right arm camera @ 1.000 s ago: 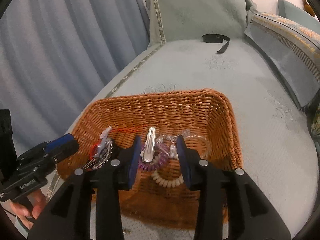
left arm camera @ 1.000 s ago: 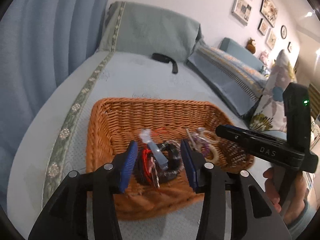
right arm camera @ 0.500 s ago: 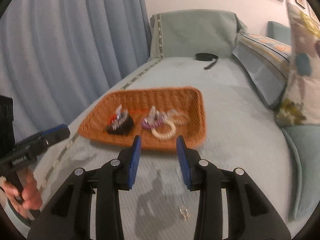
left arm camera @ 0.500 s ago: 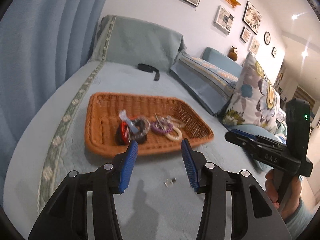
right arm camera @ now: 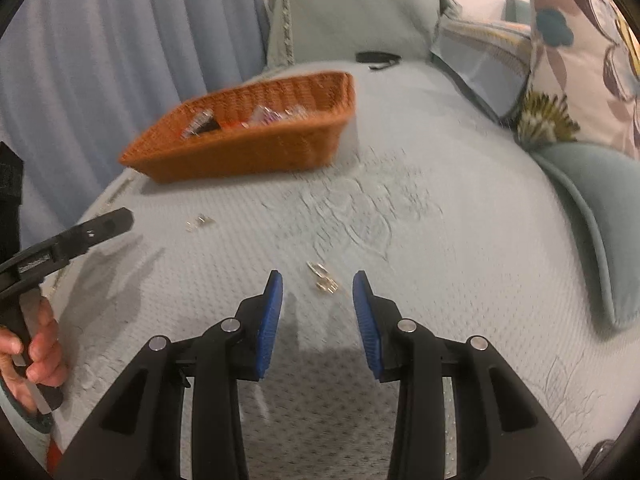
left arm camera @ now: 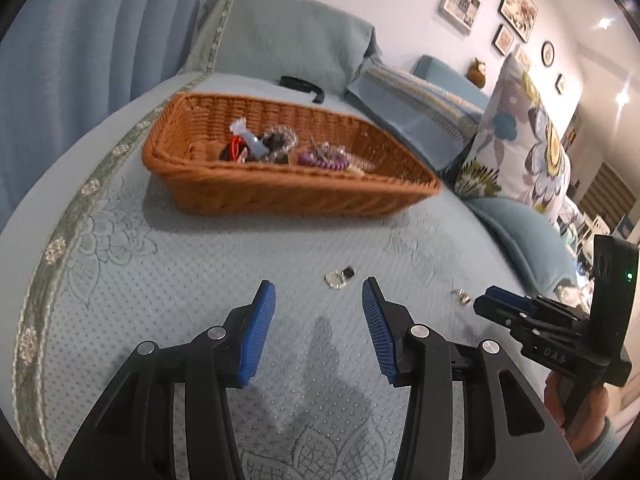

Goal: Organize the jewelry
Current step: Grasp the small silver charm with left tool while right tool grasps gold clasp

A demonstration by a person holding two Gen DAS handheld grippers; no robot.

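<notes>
My left gripper (left arm camera: 319, 304) and right gripper (right arm camera: 317, 297) both hang empty and spread, each lined up over a small jewelry piece (left arm camera: 340, 277) (right arm camera: 323, 278) on the bed, ready to carry them to the basket (left arm camera: 280, 188) beyond.

basket (left arm camera: 280, 196) on bedspread (left arm camera: 200, 264), hair ties (left arm camera: 280, 148) inside; two small jewelry bits (left arm camera: 340, 278) (right arm camera: 323, 276) on the spread before it; pillows (left arm camera: 520, 152) right.
</notes>
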